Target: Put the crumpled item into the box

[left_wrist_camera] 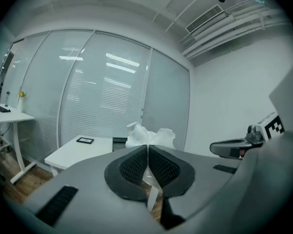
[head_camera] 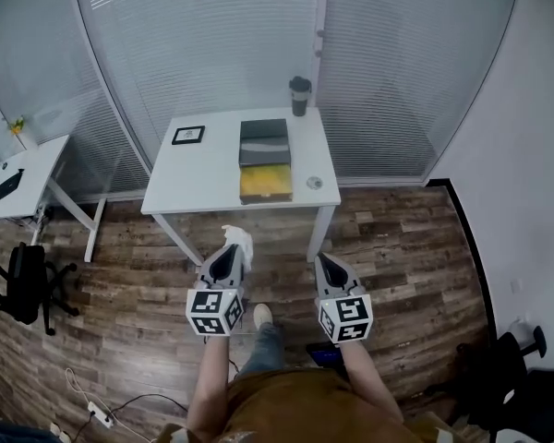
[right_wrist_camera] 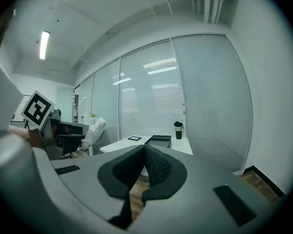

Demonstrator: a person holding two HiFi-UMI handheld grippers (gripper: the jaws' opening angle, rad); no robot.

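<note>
left gripper (head_camera: 231, 253): jaws clamped on crumpled white paper (head_camera: 240, 240), above wood floor (head_camera: 406, 238). right gripper (head_camera: 326, 263): jaws together, holding nothing. box (head_camera: 264, 160): on white table (head_camera: 194, 178), near black cup (head_camera: 299, 95), well apart from paper.

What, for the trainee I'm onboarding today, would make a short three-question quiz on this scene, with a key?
1. True or false: the right gripper holds the crumpled paper.
2. Where does the cup stand on the table? A: at the near edge. B: at the far edge, behind the box. C: inside the box.
3. Is the crumpled paper in the box yet?

Key:
1. False: the right gripper is shut on nothing.
2. B.
3. No. The left gripper is shut on it, over the floor and short of the table.
</note>
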